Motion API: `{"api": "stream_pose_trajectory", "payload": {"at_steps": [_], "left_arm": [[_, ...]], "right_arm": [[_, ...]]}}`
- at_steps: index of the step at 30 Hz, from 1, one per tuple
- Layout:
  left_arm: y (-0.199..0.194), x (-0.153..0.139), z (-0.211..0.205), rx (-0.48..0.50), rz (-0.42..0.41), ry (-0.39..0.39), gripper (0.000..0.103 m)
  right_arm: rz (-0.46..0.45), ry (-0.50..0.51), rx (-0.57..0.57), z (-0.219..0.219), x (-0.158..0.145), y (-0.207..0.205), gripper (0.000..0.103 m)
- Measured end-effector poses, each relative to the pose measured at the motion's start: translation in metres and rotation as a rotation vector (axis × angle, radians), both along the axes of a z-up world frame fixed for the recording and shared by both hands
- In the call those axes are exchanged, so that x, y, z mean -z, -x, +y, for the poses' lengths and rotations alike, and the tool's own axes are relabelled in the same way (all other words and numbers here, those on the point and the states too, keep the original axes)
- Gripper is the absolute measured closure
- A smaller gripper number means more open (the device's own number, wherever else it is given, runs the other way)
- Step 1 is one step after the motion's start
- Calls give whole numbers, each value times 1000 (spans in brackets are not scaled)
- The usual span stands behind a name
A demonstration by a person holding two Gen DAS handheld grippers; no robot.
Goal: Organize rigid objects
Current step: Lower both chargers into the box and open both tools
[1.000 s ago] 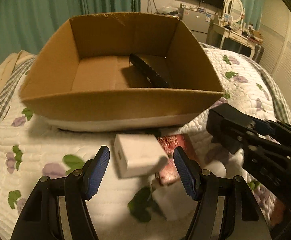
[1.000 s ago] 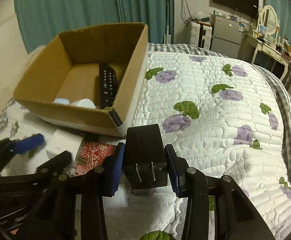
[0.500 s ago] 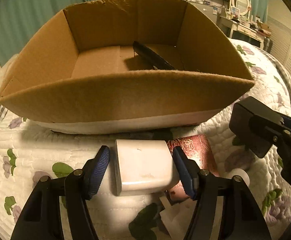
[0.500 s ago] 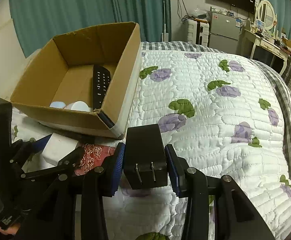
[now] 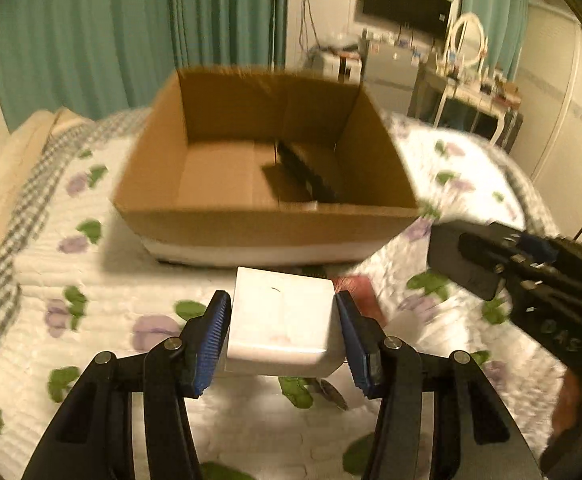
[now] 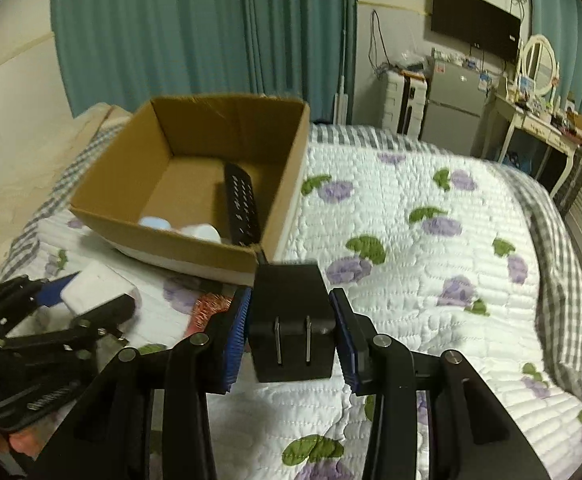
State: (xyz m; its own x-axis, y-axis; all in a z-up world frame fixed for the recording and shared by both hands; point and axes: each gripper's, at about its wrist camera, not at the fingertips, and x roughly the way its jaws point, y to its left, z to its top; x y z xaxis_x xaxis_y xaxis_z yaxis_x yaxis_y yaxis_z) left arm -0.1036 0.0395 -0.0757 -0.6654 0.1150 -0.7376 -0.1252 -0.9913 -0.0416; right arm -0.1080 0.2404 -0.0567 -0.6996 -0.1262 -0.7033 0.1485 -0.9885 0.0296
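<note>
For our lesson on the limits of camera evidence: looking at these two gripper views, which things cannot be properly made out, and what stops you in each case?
- Two pale round items in the cardboard box: right view, lower parts hidden by the box's near wall; the left view hides them completely.
- Red patterned item: left view, mostly covered by the white block in the left gripper.
- Dresser clutter: too small.
- Left gripper: cut off by the right view's edge.

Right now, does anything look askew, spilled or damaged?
Nothing damaged or spilled. The remote leans tilted against the box wall rather than lying flat. A red packet lies loose on the quilt.
</note>
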Motion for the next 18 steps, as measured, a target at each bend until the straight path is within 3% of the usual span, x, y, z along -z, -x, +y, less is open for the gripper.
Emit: {"api": "stream_pose_trajectory", "payload": {"at_steps": [5,10,14,18], "left_arm": [[2,-46,-8,-1,92,-31,49],[25,-71,-12,3,149,-3,49],[66,-70,-17,-7,145,-3,49],[110,-51,-18,-16,111,17,49]], "right_arm": [[49,-14,-25,-8,-24,-4,65],[92,42,-34,-3,-44,5,65],[149,44,-31,-3,-67,24,65],[176,59,-39,-6,-75,47,65]]}}
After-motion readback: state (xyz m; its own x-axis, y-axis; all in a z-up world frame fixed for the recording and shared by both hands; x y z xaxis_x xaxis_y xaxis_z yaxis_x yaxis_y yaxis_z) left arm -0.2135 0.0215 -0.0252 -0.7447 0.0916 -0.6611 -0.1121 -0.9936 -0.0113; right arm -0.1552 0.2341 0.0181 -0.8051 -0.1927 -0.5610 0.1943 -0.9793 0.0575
